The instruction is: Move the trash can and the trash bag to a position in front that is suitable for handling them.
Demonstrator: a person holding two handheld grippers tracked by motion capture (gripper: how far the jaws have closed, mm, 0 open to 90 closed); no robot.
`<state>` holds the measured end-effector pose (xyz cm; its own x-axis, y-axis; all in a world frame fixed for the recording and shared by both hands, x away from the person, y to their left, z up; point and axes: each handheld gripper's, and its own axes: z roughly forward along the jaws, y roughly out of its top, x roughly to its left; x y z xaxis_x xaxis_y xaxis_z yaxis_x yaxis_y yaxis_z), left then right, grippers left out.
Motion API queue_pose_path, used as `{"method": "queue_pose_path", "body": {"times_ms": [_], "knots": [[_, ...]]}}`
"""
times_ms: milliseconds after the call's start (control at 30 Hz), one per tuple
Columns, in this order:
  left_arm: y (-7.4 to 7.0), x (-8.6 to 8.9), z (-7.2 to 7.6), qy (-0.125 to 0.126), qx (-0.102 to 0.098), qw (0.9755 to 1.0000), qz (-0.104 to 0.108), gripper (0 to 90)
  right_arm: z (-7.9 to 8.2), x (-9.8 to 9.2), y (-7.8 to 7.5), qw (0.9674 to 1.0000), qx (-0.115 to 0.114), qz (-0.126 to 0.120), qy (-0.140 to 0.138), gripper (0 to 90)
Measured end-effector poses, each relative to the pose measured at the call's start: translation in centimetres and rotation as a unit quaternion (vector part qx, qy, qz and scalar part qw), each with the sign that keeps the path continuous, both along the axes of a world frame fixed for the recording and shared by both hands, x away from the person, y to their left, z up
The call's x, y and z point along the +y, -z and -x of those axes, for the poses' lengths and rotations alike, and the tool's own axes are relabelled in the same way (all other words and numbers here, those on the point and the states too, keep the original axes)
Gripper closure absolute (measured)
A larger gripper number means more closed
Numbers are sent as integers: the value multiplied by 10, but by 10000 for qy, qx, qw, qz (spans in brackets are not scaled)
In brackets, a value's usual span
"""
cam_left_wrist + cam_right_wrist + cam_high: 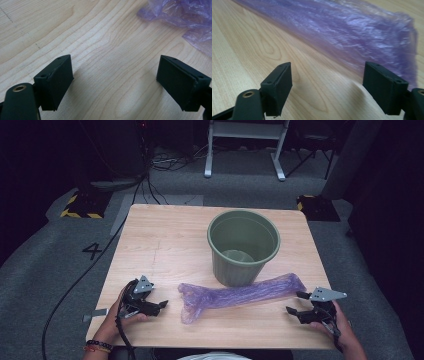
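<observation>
Clearly thin purple plastic bag (240,294) lies stretched along table (165,240) near front edge, before green bucket (243,247). Light, limp, slippery, tears easily. Left gripper (159,306), right gripper (296,303) both spread, empty. Pinch bag's bunched ends.

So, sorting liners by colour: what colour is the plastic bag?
Translucent purple bag; right gripper view shows it best.

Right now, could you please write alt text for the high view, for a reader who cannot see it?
A crumpled purple plastic bag lies stretched across a wooden table, just in front of an upright green bin. A person's hands hold the left gripper and the right gripper at either end of the bag, both with open jaws and holding nothing.
</observation>
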<state>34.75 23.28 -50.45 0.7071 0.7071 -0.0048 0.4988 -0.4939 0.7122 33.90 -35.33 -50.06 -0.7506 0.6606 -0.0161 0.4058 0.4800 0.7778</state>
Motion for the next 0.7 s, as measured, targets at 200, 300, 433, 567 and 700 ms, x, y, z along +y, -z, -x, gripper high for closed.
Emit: {"method": "queue_pose_path", "body": {"times_ms": [200,300,433,567,700], "knots": [[0,0,0,-6,0,10000,11,134,4,-11,-12,9990,-300,-263,206,317],[0,0,0,-7,1,10000,10,134,7,-17,-19,9973,-474,-463,330,383],[0,-1,-1,-23,3,10000,-3,132,5,-18,-23,9952,-619,-521,556,435],[0,-2,-1,-24,3,10000,3,130,-1,-14,-22,9946,-559,-368,789,380],[0,-2,-2,-16,1,10000,-1,130,-6,-10,-20,9936,-465,-338,971,316]]}}
